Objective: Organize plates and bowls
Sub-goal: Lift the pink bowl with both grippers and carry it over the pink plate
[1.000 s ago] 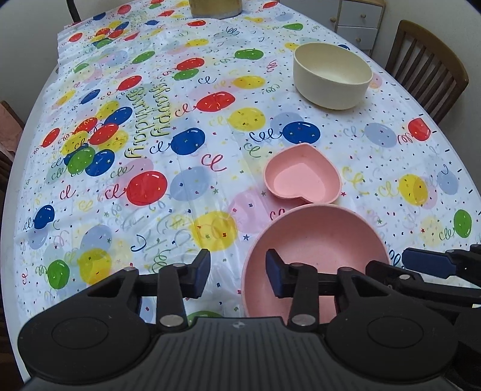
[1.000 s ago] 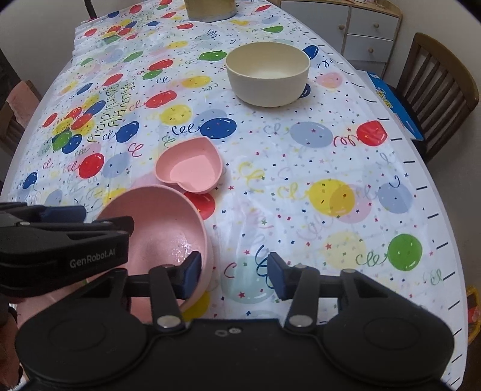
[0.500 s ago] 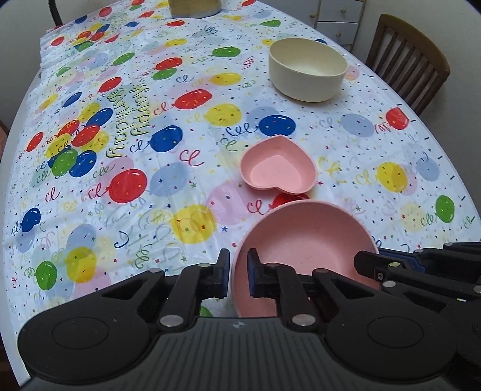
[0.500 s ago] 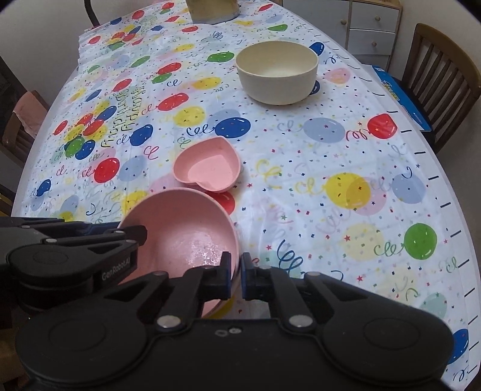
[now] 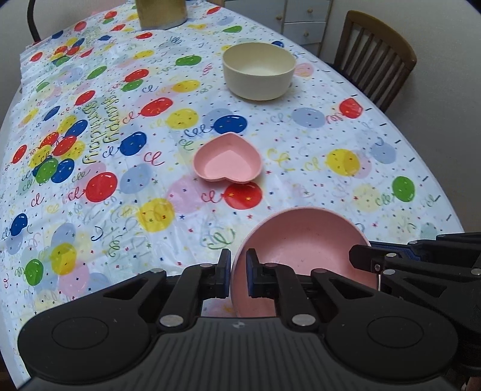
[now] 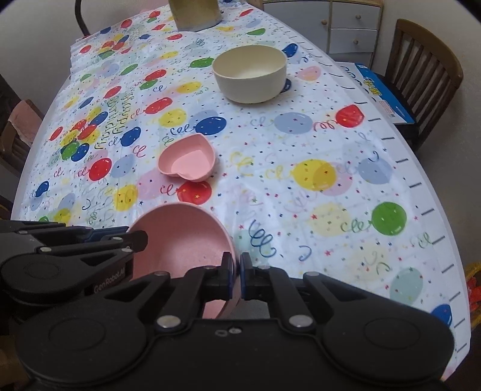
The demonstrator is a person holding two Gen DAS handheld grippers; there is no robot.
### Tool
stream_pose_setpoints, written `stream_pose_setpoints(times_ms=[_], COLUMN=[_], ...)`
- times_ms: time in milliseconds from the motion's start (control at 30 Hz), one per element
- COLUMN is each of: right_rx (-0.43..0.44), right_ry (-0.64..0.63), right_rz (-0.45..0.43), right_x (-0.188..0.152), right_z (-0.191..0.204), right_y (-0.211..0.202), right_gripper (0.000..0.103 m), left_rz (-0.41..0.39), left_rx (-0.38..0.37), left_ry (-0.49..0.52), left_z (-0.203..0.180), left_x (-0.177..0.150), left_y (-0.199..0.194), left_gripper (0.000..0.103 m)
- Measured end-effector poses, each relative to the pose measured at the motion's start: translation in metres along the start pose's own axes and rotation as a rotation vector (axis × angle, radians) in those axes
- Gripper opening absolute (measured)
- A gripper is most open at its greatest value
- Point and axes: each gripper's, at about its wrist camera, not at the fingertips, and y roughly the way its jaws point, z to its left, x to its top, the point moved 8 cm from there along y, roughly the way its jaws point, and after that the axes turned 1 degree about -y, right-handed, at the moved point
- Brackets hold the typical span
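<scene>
Gripping opposite sides of the round pink bowl (image 5: 303, 246), both claws are clamped on its rim: left claw (image 5: 238, 273) pinches the bowl's left edge, right claw (image 6: 236, 278) its right edge, w/ the wall between the pads each side. Bowl sits tilted at the near end of the worktop (image 6: 345, 186), which wears a balloon tablecloth. Pink heart dish (image 5: 227, 158) lies further out, apart from the bowl. Cream bowl (image 5: 258, 69) stands upright beyond it, well apart. Tan container (image 6: 195, 13) at far end. Wooden chair (image 5: 375, 60) by the worktop's right side.
</scene>
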Motion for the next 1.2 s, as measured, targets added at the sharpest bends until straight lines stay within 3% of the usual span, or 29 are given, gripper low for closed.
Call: stream_pose_setpoints(times_ms=[567, 1200], right_rx=[-0.005, -0.003], right_ry=[0.071, 0.140], right_rz=[-0.001, 0.062], right_x=[-0.039, -0.088], right_z=[-0.055, -0.102], right_y=[-0.048, -0.057], right_gripper=[0.004, 0.004], left_rz=[0.010, 0.085], left_rx=[-0.092, -0.141], left_ry=[0.078, 0.148], left_z=[-0.068, -0.113], left_x=[-0.026, -0.061], left_y=[-0.023, -0.020], left_gripper=[0.010, 0.010])
